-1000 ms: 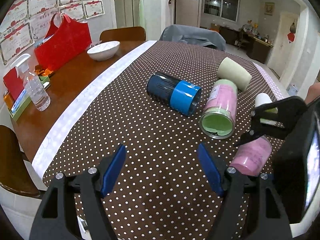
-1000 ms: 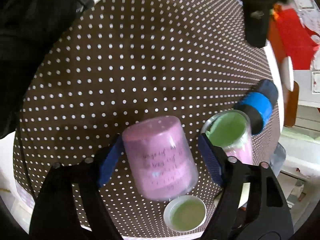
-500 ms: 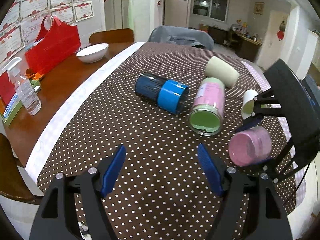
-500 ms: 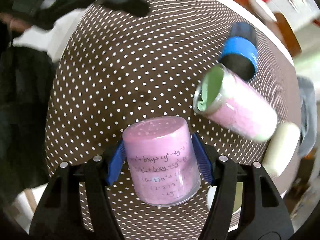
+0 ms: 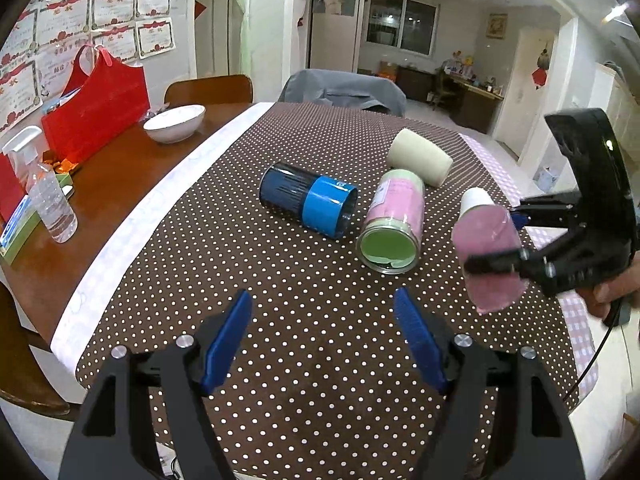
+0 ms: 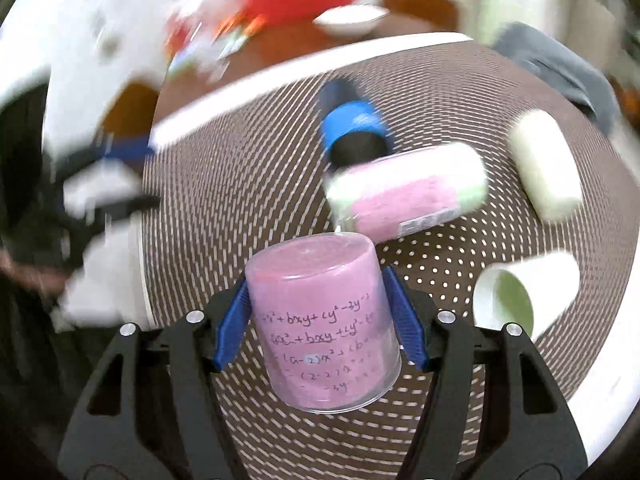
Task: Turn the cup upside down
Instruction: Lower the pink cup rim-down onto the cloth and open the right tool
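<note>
My right gripper (image 6: 322, 320) is shut on a pink cup (image 6: 320, 320) with maths writing on it, base pointing away from the camera. In the left wrist view the same pink cup (image 5: 488, 256) hangs in the air at the right, held by the right gripper (image 5: 496, 258), tilted with its closed base uppermost. My left gripper (image 5: 324, 336) is open and empty over the near part of the dotted tablecloth (image 5: 280, 280).
On the cloth lie a blue-banded dark cup (image 5: 308, 200), a pink-and-green cup (image 5: 392, 228), a cream cup (image 5: 420, 158) and a white cup (image 5: 474, 200). A bowl (image 5: 174, 122), red bag (image 5: 94, 104) and spray bottle (image 5: 48, 196) stand on the wood at left.
The right gripper has closed on the pink cup, lifted it off the cloth and rotated, swinging the cup toward base-up. The right wrist view is motion-blurred. The left gripper has stayed open.
</note>
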`<state>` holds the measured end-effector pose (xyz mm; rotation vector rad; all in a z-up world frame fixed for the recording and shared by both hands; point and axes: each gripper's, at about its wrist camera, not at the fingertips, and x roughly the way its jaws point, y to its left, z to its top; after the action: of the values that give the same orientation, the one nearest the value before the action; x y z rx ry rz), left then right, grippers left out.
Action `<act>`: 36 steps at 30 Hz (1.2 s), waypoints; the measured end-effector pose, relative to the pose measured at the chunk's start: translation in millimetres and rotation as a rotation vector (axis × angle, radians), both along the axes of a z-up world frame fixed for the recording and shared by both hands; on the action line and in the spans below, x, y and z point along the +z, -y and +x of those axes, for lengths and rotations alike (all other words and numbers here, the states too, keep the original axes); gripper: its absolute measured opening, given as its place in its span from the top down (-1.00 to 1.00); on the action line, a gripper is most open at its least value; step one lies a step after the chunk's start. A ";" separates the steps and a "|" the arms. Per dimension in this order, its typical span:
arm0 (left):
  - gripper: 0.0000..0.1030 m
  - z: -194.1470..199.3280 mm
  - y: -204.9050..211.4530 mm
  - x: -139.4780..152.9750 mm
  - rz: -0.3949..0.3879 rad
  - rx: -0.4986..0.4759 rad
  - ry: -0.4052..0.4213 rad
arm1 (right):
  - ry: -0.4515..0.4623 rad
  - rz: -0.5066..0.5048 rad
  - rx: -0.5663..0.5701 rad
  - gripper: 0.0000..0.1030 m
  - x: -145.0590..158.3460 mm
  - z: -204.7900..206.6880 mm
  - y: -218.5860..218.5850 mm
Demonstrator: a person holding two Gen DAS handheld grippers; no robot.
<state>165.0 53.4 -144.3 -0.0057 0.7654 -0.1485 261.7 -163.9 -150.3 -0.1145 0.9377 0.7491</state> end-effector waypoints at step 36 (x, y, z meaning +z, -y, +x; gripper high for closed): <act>-0.42 -56.0 -10.2 15.4 -0.006 -0.028 0.095 | 0.155 0.187 -0.623 -0.84 -42.6 -79.2 -3.0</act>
<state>108.9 63.5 -128.9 0.0066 0.6706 -0.1768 182.5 -160.9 -192.9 0.2729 0.6934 0.2405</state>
